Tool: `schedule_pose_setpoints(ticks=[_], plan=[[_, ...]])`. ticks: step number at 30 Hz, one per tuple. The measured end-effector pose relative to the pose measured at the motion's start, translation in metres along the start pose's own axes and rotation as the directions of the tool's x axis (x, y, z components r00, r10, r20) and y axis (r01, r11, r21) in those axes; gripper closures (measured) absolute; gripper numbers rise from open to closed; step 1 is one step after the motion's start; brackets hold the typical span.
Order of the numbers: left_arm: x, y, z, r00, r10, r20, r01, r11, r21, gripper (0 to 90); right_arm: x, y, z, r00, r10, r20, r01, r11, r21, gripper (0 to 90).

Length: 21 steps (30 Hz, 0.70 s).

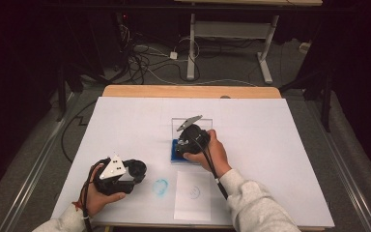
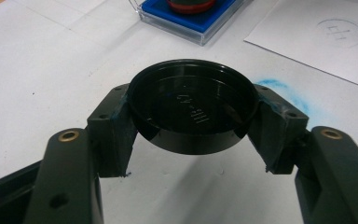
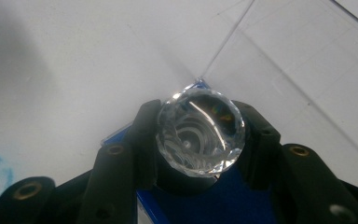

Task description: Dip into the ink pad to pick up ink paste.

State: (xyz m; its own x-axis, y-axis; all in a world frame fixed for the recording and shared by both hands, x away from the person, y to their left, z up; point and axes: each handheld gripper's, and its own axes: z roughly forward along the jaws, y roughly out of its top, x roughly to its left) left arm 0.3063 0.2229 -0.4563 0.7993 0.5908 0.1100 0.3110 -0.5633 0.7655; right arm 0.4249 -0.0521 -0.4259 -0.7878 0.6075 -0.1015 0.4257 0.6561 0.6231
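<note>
My left gripper (image 2: 192,122) is shut on a round black cap (image 2: 191,100), held hollow side up just above the white board; it sits at the lower left (image 1: 134,170). My right gripper (image 1: 184,145) stands over a blue-lined case (image 1: 178,155) with a clear upright lid (image 1: 205,123). Its jaws (image 3: 200,156) are closed on the black body of a stamp whose clear faceted knob (image 3: 200,133) faces the camera. The blue case base (image 3: 223,205) lies under it.
A white board (image 1: 270,145) covers the wooden table. A white sheet (image 1: 193,195) with a faint round stamp mark lies at the near edge, with a blue ink smear (image 1: 161,186) beside it. The same case (image 2: 191,21) and sheet (image 2: 321,42) lie beyond the cap.
</note>
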Motion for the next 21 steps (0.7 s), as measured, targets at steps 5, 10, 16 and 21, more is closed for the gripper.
schedule_pose_setpoints(ticks=[5,10,16,21], plan=[[0.0011,-0.0005,-0.0001,1.0000,-0.005,0.001,0.005,1.0000,-0.002,36.7,0.0012,0.0016,-0.0005,1.0000,-0.007,0.000,0.007,1.000,0.004,56.7],[0.0006,0.0004,0.0012,1.0000,-0.002,0.005,0.002,1.0000,0.000,36.7,0.0023,0.0035,0.0010,1.0000,-0.007,0.006,0.007,1.000,0.012,56.7],[0.0003,0.0005,0.0014,1.0000,-0.003,0.005,0.003,1.0000,0.000,36.7,0.0015,0.0031,0.0029,1.0000,0.005,0.002,-0.005,1.000,0.007,56.7],[-0.0005,0.0004,0.0015,1.0000,-0.003,0.006,0.003,1.0000,0.000,36.7,0.0028,0.0033,0.0042,0.9999,-0.009,0.011,0.009,1.000,0.006,56.7]])
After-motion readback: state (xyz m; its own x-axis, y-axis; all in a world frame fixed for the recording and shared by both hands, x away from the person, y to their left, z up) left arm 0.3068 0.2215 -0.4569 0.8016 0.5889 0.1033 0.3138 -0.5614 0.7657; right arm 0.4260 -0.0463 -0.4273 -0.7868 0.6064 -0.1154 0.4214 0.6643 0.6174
